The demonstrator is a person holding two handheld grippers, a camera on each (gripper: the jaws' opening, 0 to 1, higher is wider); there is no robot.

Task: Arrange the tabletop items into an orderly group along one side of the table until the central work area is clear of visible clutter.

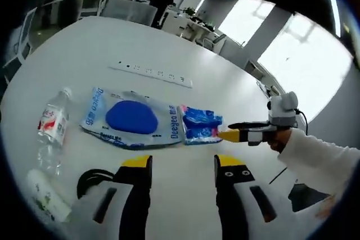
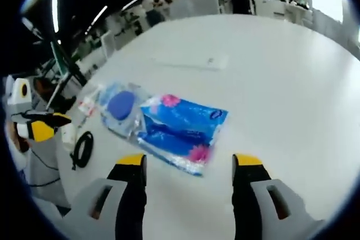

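My left gripper (image 1: pixel 183 164) is open over the bare tabletop, just short of a clear Deeyeo pack with a blue round pad (image 1: pixel 132 117). A blue tissue pack (image 1: pixel 201 125) lies right of it, and a water bottle (image 1: pixel 53 125) lies on its side at the left. My right gripper (image 1: pixel 233 135) comes in from the right, its tip near the tissue pack. In the right gripper view, that gripper (image 2: pixel 190 164) is open with nothing between its jaws, close in front of the tissue pack (image 2: pixel 183 127). Beyond lie the Deeyeo pack (image 2: pixel 121 105) and the bottle (image 2: pixel 87 105).
A coiled black cable (image 1: pixel 93 179) (image 2: pixel 83 149) and a small white packet (image 1: pixel 45 195) lie near the table edge by my left gripper (image 2: pixel 39 127). A white power strip (image 1: pixel 151 73) (image 2: pixel 194 62) sits farther in on the white table (image 1: pixel 84 43). Desks and chairs stand beyond.
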